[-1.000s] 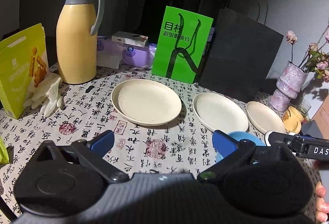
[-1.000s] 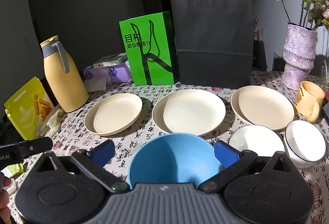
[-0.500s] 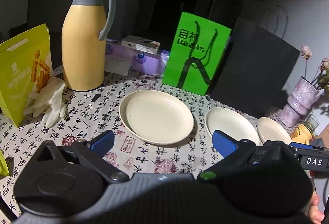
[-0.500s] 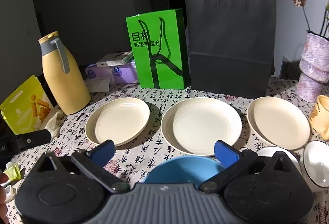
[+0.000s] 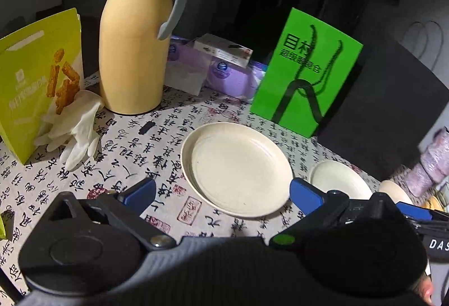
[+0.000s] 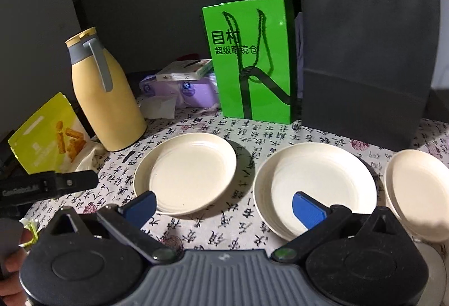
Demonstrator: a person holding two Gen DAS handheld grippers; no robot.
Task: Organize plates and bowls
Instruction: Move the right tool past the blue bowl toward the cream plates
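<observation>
I've got the table [image 6: 213,233] filling both views, covered in a white cloth printed with black calligraphy. At the back the dark paper bag [image 6: 364,59] stands upright, with the green bag [image 6: 252,64] just to its left. Further left the tall yellow flask [image 5: 134,36] with its grey handle stands near the yellow snack pouch [image 5: 36,75], and a white glove [image 5: 75,126] lies against that pouch. Behind the flask I see purple tissue packs [image 5: 224,75] with a small box on top. Now the plates: 3 cream ones sit empty in a row on the cloth, apart from each other. The left plate [image 6: 186,171] lies closest to the flask, the middle plate [image 6: 317,185] sits ahead of my right gripper [image 6: 223,207], and the right plate [image 6: 418,191] runs off the frame edge. My right gripper's jaws are spread wide with nothing between them, hovering over the cloth between the left and middle plates. My left gripper [image 5: 221,193] is spread wide too, empty, with the left plate directly ahead between its blue fingertips [image 5: 140,191]. A bit of white rim shows at the right view's lower corner, too cut off to identify.
</observation>
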